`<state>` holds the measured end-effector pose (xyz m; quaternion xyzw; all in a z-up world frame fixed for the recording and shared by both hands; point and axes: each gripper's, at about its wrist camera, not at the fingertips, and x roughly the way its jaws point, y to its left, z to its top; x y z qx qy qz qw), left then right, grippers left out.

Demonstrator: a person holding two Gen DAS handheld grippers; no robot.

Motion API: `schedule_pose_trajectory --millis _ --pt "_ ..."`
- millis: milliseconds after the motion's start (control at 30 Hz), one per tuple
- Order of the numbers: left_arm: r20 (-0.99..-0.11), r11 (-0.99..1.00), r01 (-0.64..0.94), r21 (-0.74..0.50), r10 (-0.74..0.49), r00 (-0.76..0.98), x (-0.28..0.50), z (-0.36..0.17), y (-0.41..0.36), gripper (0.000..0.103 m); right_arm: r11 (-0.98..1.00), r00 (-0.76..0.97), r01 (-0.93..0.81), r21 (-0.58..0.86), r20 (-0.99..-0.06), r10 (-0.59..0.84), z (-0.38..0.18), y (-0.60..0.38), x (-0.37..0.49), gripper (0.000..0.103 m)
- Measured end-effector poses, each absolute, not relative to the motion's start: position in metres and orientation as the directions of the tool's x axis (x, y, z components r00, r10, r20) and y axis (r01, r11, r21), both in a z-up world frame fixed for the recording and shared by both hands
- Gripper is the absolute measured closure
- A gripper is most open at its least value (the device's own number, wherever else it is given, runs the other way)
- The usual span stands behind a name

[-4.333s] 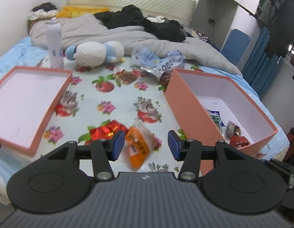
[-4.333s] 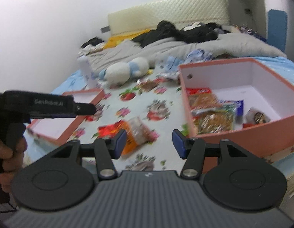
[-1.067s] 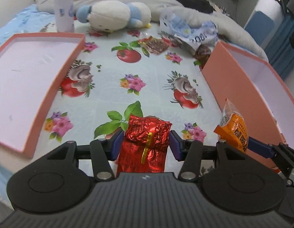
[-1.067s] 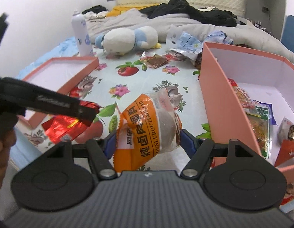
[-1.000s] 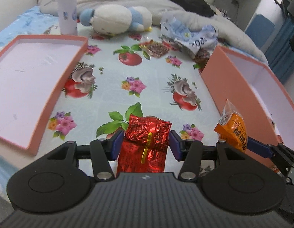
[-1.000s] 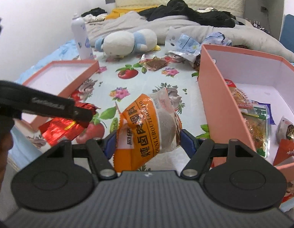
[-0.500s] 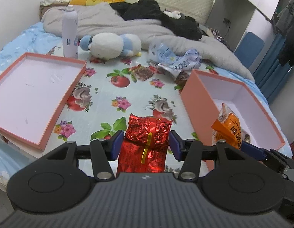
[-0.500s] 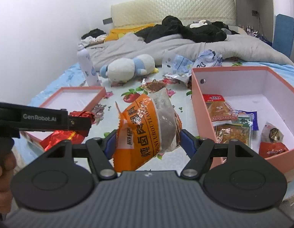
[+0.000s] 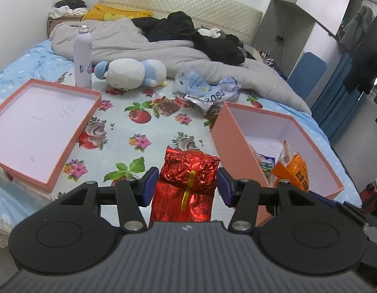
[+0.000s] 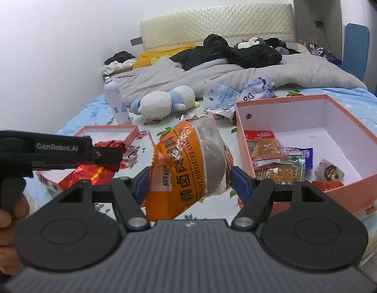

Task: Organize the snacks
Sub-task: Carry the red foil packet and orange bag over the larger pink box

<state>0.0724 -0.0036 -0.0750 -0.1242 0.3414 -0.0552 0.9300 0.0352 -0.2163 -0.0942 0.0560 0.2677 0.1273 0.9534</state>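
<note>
My left gripper is shut on a crinkled red foil snack packet, held in the air above the floral sheet. In the right wrist view my right gripper is shut on an orange snack bag with a clear window. That orange bag also shows at the right of the left wrist view, over the deep pink box. The deep pink box holds several packets. The red packet and the left gripper's body appear at the left of the right wrist view.
The shallow pink lid lies on the left of the bed. A white spray bottle, a plush penguin, a crumpled blue-white bag and a small brown packet lie further back. A grey quilt and dark clothes cover the far end.
Both grippers have risen and pulled back from the bed with their packets still held. The view now takes in the whole bed and the inside of the deep box.
</note>
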Motion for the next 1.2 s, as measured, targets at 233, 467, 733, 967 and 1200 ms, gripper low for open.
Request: schedule_pose_trajectory --millis 233,467,733,967,1200 --pt "-0.607 0.959 0.053 -0.278 -0.218 0.764 0.066 -0.071 -0.017 0.045 0.970 0.836 -0.176 0.168 -0.494 0.238 -0.091 -0.231 0.025 0.032" --pt "-0.605 0.948 0.122 -0.296 -0.284 0.744 0.075 -0.071 -0.040 0.045 0.982 0.845 -0.114 0.148 -0.506 0.174 -0.091 -0.250 0.022 0.032" --pt "-0.594 0.919 0.239 -0.314 -0.387 0.705 0.110 -0.074 -0.085 0.045 0.993 0.852 -0.042 0.110 -0.515 0.093 -0.090 -0.278 0.033 0.032" --pt "-0.610 0.905 0.311 -0.291 -0.426 0.668 0.160 -0.077 -0.128 0.045 0.996 0.854 0.027 0.082 -0.520 0.020 -0.097 -0.306 0.075 0.032" --pt "-0.637 0.905 0.338 -0.258 -0.423 0.645 0.223 -0.086 -0.162 0.045 0.995 0.843 0.054 0.083 -0.538 -0.001 -0.094 -0.333 0.128 0.032"
